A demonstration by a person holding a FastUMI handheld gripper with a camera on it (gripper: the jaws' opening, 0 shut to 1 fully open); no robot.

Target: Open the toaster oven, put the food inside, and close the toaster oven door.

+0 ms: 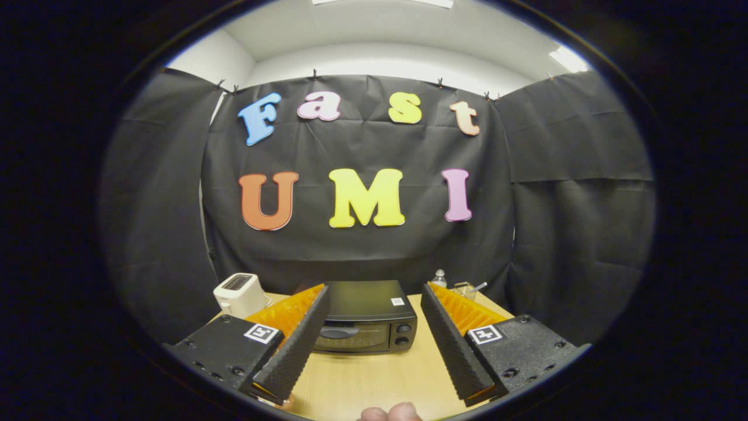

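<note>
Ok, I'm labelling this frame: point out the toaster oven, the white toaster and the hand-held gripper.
toaster oven (366,327), gripper view, front door.
white toaster (239,294), gripper view, body.
hand-held gripper (374,295), gripper view, midway between open fingertips.

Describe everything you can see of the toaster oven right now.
The toaster oven is a black, boxy unit that looks like metal, standing upright on the wooden table beyond the open tool, framed between its fingers. Its glass door is shut, with a handle across the top edge and two round knobs stacked beside it. A small white tag sits on its flat top. Nothing touches it but the table.
</note>
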